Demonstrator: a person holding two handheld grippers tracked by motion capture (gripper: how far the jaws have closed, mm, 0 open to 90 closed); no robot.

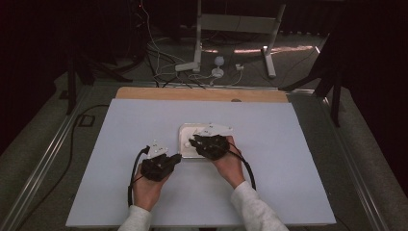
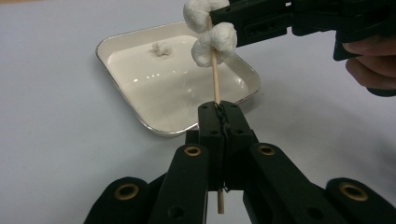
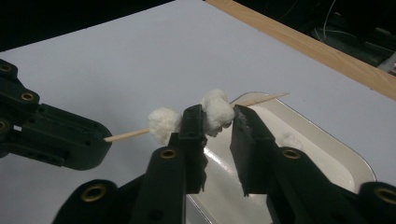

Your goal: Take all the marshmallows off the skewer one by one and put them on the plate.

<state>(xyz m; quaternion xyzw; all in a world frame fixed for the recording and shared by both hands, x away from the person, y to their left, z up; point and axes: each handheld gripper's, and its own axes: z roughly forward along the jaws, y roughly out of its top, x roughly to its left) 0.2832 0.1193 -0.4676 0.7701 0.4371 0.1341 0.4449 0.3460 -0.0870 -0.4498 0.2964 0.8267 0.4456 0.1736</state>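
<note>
Left gripper (image 2: 219, 116): clamped on skewer (image 2: 215, 79), frame centre.
Right gripper (image 3: 217, 123): jaws around a marshmallow (image 3: 217, 111), pads barely touching.
Tray (image 2: 121, 42): upper centre, one marshmallow inside.

Both grippers matte black plastic — left gripper (image 1: 177, 157), right gripper (image 1: 192, 141). Jaws are flat, blocky bars on linked arms; brass-coloured eyelets ring the pivot holes, plain dark holes sit beside them. A pale grey three-cornered plate tops each body. A black cable trails from each toward the person. Sleeves: light grey, soft knit fabric.
</note>
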